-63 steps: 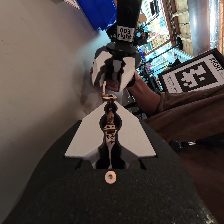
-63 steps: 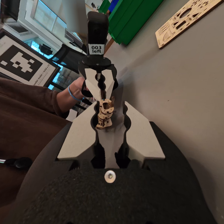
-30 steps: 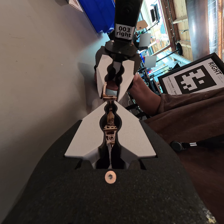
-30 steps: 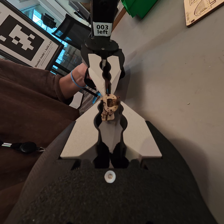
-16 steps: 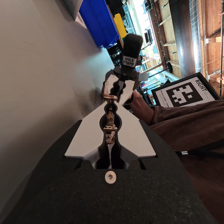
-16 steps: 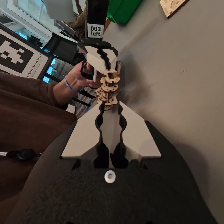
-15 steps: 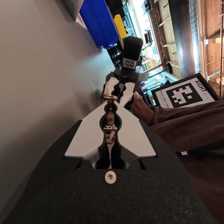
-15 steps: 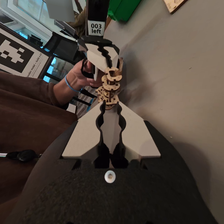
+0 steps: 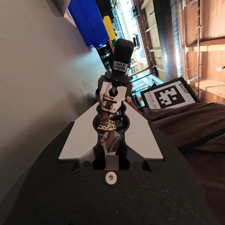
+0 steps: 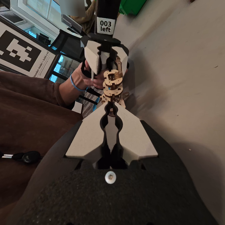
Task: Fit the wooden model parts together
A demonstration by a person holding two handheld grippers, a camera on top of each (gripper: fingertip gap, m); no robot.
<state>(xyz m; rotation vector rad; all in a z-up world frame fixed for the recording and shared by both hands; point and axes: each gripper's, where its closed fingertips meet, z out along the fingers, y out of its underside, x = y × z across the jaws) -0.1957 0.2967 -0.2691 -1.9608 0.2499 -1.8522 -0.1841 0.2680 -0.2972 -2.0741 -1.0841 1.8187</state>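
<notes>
The light wooden model (image 9: 107, 126) is a long laser-cut assembly with stacked ring plates, held above the grey table (image 9: 36, 85). My left gripper (image 9: 110, 103) is open, and the model lies between its white fingers, leaning on the left one. In the right wrist view my right gripper (image 10: 111, 103) is shut on the near end of the wooden model (image 10: 112, 85). My left gripper (image 10: 109, 74) faces it there, jaws apart, with the model's far end beside its right finger (image 10: 123, 63).
Blue (image 9: 87, 24) and yellow (image 9: 109, 28) bins stand at the table's far edge, and a green bin (image 10: 131, 6) shows in the right wrist view. A framed marker sign (image 9: 169, 96) stands behind. A person's brown sleeve (image 10: 30, 103) fills the left side. The grippers' ends are close to 4 cm from one another.
My left gripper has opened and let go of the model. My right gripper has closed on the model's other end. The two grippers have drawn apart, so the model's length shows.
</notes>
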